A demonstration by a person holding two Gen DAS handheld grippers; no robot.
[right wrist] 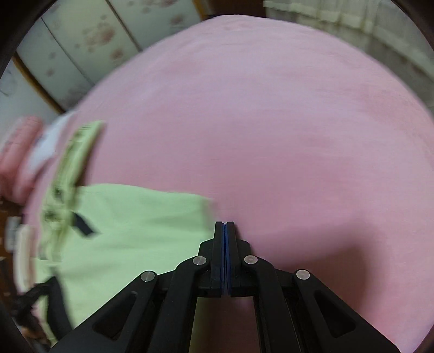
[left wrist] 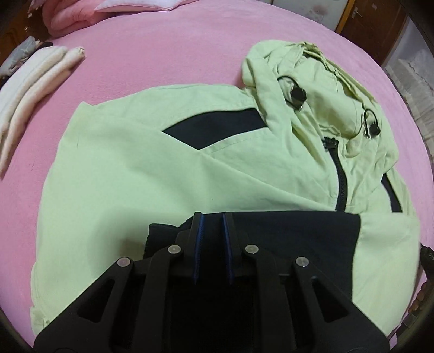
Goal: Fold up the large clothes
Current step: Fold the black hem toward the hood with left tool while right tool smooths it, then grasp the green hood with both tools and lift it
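Observation:
A light green hooded jacket (left wrist: pixel 130 168) with navy panels lies spread on the pink bed sheet (left wrist: pixel 168 49). Its hood (left wrist: pixel 306 89) with black cord stoppers is bunched at the upper right, the black zipper (left wrist: pixel 340 176) below it. My left gripper (left wrist: pixel 213 217) hovers over the navy hem panel (left wrist: pixel 298 239) with its jaws slightly apart and nothing between them. In the right wrist view my right gripper (right wrist: pixel 224 224) is shut and empty, just right of the jacket's edge (right wrist: pixel 135 217), over bare sheet (right wrist: pixel 271 122).
Folded white and cream cloths (left wrist: pixel 35 78) lie at the left edge of the bed. A pink quilt and pillow (left wrist: pixel 81 13) sit at the head. Wooden furniture (left wrist: pixel 360 24) and floral wardrobe doors (right wrist: pixel 89 38) stand beyond the bed.

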